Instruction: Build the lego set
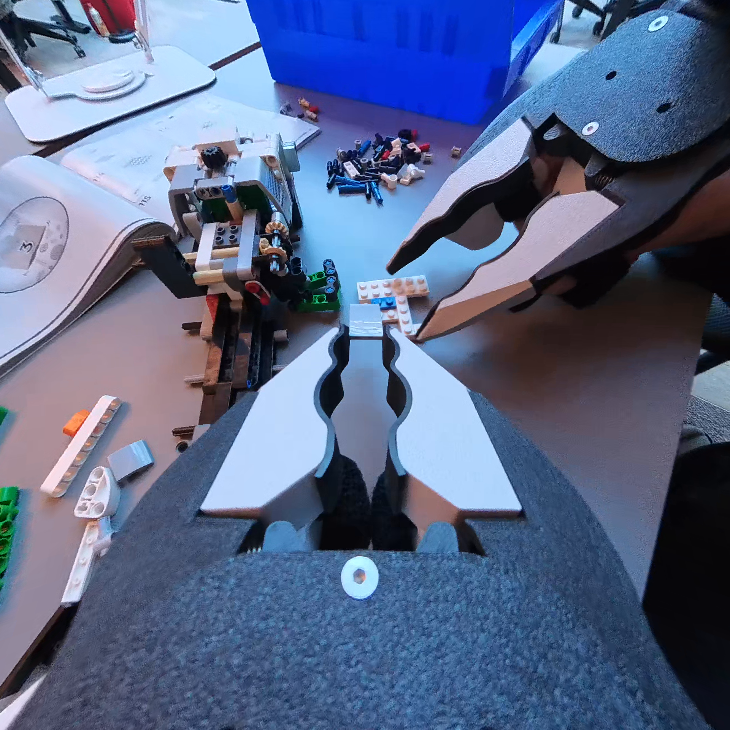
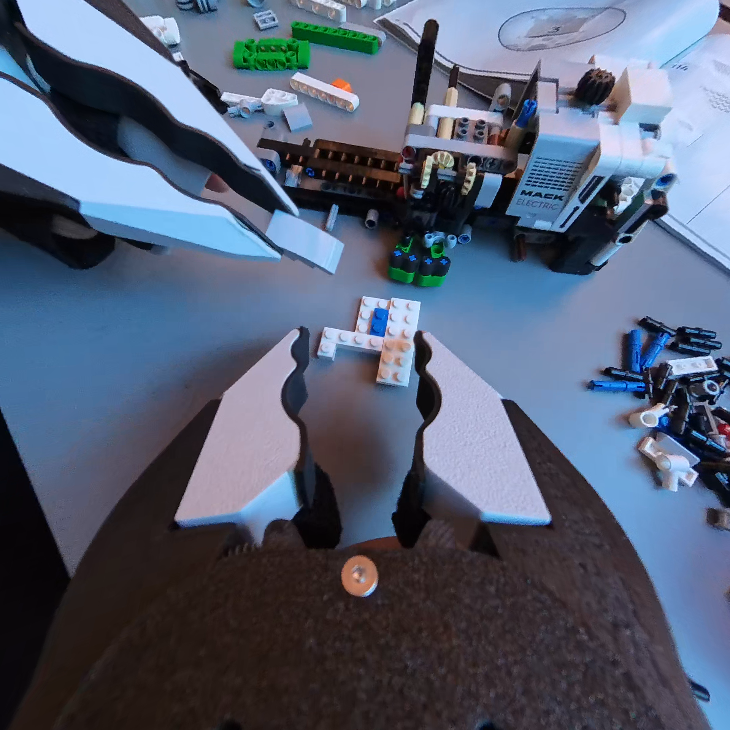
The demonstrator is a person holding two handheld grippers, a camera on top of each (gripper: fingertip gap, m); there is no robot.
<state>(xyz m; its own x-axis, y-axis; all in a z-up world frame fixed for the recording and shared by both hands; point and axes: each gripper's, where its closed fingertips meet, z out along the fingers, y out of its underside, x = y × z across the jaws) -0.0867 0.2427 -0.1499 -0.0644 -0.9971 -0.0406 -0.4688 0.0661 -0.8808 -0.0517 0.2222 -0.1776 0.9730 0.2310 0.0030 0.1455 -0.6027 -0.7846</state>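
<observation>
Left gripper (image 1: 365, 333): fingers pinching a grey curved tile (image 2: 306, 241), frame centre; right gripper (image 2: 358, 339): fingers spread, flanking the white plate assembly (image 2: 389, 335); truck model (image 2: 513, 177) upper right

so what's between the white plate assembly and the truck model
A small green and black technic piece sits between the white plate assembly and the truck model, with bare table around it. The right wrist view shows it best.

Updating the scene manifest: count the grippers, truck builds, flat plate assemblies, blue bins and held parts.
Grippers: 2, the left gripper and the right gripper
Truck build: 1
Flat plate assembly: 1
Blue bin: 1
Held parts: 1, a grey slope piece in the left gripper
Total: 6
</observation>
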